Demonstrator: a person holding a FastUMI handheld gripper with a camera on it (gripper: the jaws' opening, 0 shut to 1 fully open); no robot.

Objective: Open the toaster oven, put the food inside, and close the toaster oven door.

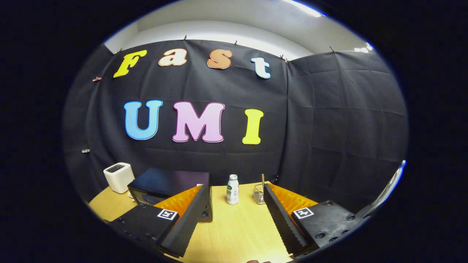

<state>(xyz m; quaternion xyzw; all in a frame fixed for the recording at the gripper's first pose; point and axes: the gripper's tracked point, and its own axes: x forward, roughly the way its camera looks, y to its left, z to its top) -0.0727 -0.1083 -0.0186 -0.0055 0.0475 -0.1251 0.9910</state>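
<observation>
A dark toaster oven [166,184] stands on the wooden table [237,226], beyond my left finger, which covers its lower right part. Its glass door looks shut. My gripper [234,191] is held above the table, open wide, with nothing between its fingers. A white bottle with a green label [232,189] stands upright just ahead, between the fingertips. A small wire basket with a stick in it [259,193] sits beside the right fingertip.
A white toaster [118,177] stands at the table's far left corner, left of the oven. The black cloth wall rises right behind the table. A pale curved edge [389,188] shows at the far right.
</observation>
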